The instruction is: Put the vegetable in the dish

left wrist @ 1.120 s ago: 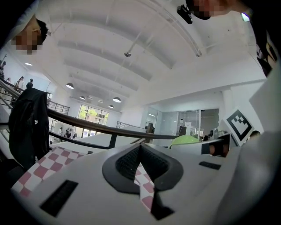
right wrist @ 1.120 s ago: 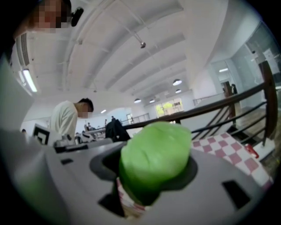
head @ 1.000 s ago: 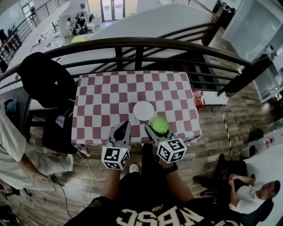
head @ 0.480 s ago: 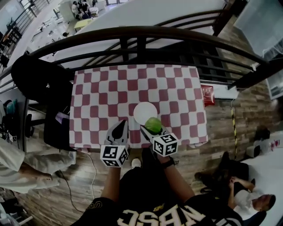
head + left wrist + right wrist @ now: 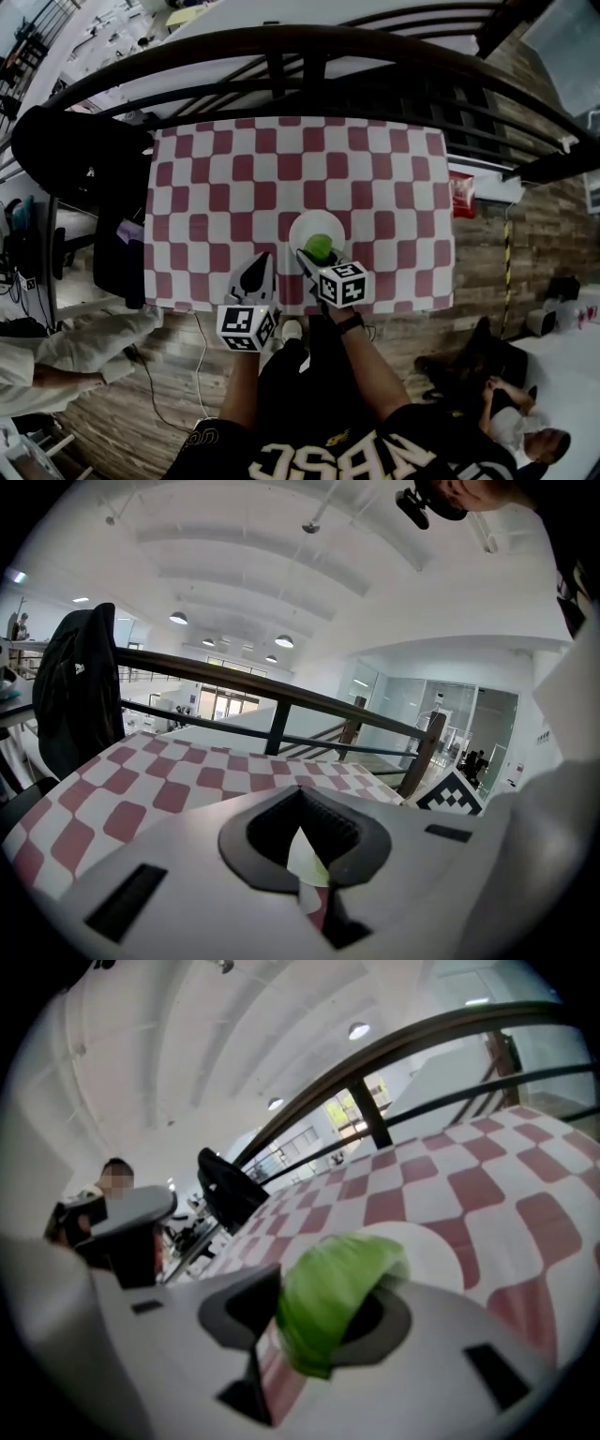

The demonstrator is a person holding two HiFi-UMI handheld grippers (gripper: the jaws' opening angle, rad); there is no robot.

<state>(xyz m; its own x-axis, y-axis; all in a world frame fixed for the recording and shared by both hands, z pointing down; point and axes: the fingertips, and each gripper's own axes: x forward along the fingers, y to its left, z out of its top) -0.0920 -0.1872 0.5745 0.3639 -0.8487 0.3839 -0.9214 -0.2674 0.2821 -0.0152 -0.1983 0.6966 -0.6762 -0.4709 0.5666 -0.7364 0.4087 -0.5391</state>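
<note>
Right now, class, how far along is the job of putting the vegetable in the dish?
Done: the green vegetable has been picked up and is over the white dish. In hand: the right gripper has it between its jaws, which are closing. The left gripper is shut and empty, left of the dish. Left to do: probably set the vegetable down in the dish and let go.
</note>
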